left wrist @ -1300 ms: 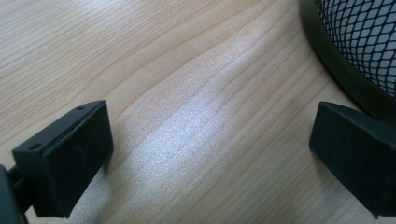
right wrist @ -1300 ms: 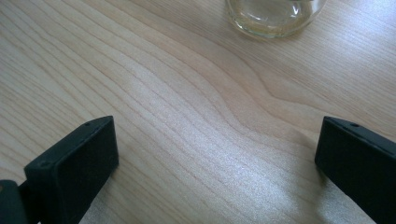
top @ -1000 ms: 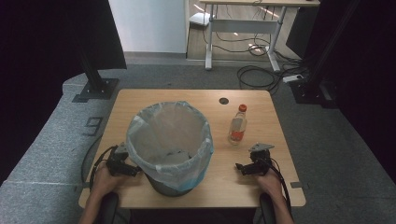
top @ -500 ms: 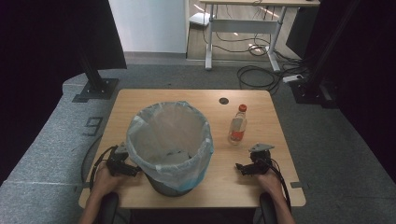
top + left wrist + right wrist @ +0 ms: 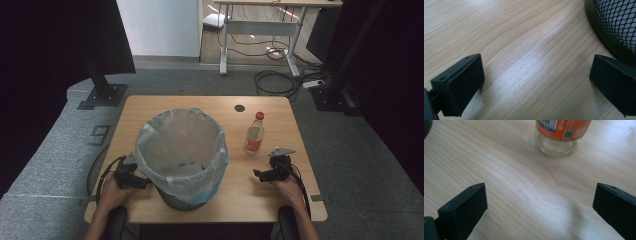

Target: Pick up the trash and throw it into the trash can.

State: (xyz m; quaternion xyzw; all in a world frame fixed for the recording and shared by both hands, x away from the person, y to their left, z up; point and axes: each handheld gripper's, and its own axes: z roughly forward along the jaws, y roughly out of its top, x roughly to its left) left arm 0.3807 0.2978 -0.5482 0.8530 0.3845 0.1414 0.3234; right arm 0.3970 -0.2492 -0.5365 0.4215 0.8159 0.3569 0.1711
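The right claw (image 5: 264, 174) is resting low over the counter (image 5: 165, 102) with its jaws spread wide and nothing between them; in the right gripper view the bottle (image 5: 560, 135) is standing upright just ahead, apart from both jaws. In the high view that bottle (image 5: 254, 134) is sitting right of the bin (image 5: 181, 155), near the right claw. The left claw (image 5: 131, 176) is also lying spread and empty, just beside the bin's mesh base (image 5: 616, 27). My judgement: the bottle is tall and narrow, so a jaw nudging its side before closing could be tipping it over or rolling it toward the counter edge. The bin's thin liner (image 5: 150, 137) is hanging loose, and a careless drop could be snagging it.
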